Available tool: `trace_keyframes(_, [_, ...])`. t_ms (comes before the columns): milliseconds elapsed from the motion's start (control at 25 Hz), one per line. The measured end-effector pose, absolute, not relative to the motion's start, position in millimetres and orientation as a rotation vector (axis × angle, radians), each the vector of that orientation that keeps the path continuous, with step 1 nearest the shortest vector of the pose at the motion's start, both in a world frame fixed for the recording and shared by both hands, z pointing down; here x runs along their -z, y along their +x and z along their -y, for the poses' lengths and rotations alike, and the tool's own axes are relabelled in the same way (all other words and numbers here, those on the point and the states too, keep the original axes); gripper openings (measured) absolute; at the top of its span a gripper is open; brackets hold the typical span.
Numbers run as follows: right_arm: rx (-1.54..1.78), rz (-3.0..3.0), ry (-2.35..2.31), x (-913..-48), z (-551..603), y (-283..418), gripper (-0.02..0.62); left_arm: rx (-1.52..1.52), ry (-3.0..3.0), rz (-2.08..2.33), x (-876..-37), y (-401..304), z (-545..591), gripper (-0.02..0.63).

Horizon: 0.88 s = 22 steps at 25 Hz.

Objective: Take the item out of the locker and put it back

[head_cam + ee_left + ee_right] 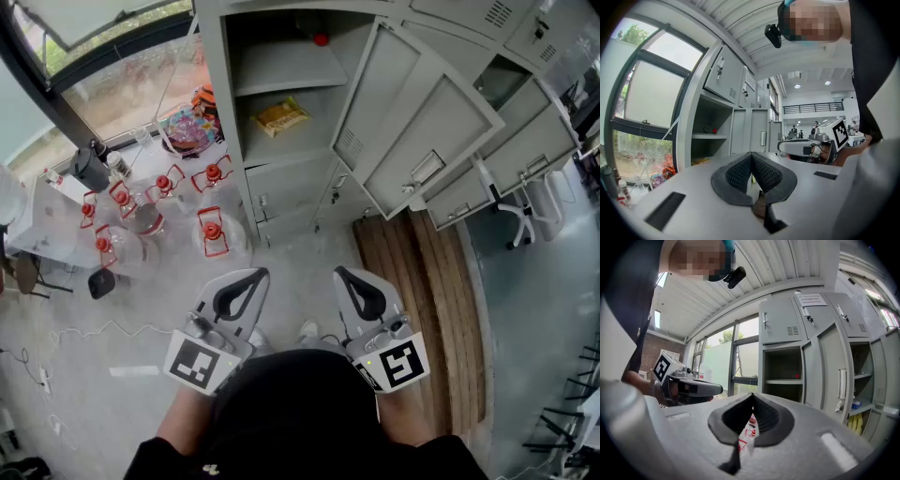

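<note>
Two grippers, both low in the head view. The left gripper (259, 274) and the right gripper (341, 273) sit side by side, pointing at the locker (217, 103). Both have their jaws closed tip to tip with nothing between them (each gripper's own view confirms it).

One compartment is open, with two shelves. One yellow packet (281, 115) lies flat on the lower shelf, mid-shelf and away from the walls. One small red object (322, 39) sits at the back of the upper shelf; what it is can't be told. Both are well apart from the grippers.

Two doors stand open. The near door (412, 122) swings out to the right of the compartment, its free edge angled toward the right gripper. A second door (511, 141) is further right.

Six red-capped clear jars (213, 231), as far as I can count, crowd the floor to the left by the window. One wooden pallet (422, 281) lies to the right. A bare strip of floor runs between them from the grippers to the locker front.
</note>
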State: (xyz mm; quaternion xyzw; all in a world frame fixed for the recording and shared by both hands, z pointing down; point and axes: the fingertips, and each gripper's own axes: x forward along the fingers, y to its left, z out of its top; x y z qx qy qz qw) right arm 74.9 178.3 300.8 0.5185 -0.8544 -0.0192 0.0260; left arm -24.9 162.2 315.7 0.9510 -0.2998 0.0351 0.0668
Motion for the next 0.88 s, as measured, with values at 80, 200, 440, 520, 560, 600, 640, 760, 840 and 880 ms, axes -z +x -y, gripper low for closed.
trace_keyframes(80, [0.058, 2.650, 1.591, -301.4, -179.0, 81.9, -0.005, -0.113, 2.868, 0.912, -317.3, -16.0, -162.4, 0.011])
trace_keyframes(200, [0.059, 2.664, 1.575, -301.3, -180.2, 93.1, -0.005, -0.124, 2.871, 0.920, -318.9, -1.8, -162.5, 0.011])
trace_keyframes(440, [0.045, 2.705, 1.545, -302.6, -179.7, 119.6, -0.005, -0.144, 2.857, 0.964, -321.8, 27.0, -162.0, 0.011])
trace_keyframes(520, [0.050, 2.732, 1.523, -301.9, -180.4, 129.1, -0.003, -0.160, 2.850, 0.985, -323.2, 37.9, -161.9, 0.011])
trace_keyframes(560, [0.052, 2.748, 1.507, -301.8, -181.1, 133.8, -0.003, -0.168, 2.850, 0.995, -323.4, 44.0, -162.1, 0.011])
trace_keyframes(600, [0.051, 2.762, 1.492, -302.1, -182.1, 138.9, -0.003, -0.175, 2.850, 1.005, -323.2, 50.1, -162.7, 0.011])
trace_keyframes(640, [0.046, 2.771, 1.481, -302.8, -183.2, 144.3, -0.003, -0.181, 2.850, 1.016, -322.9, 55.6, -163.5, 0.011])
trace_keyframes(760, [0.030, 2.795, 1.465, -304.3, -184.9, 158.2, -0.003, -0.193, 2.843, 1.050, -322.1, 66.4, -165.1, 0.011])
trace_keyframes(840, [0.020, 2.807, 1.458, -305.7, -184.0, 164.7, -0.003, -0.194, 2.839, 1.067, -323.3, 71.2, -165.6, 0.011])
trace_keyframes(880, [0.016, 2.810, 1.455, -306.8, -183.2, 167.3, -0.003, -0.195, 2.837, 1.071, -324.6, 73.5, -165.6, 0.011])
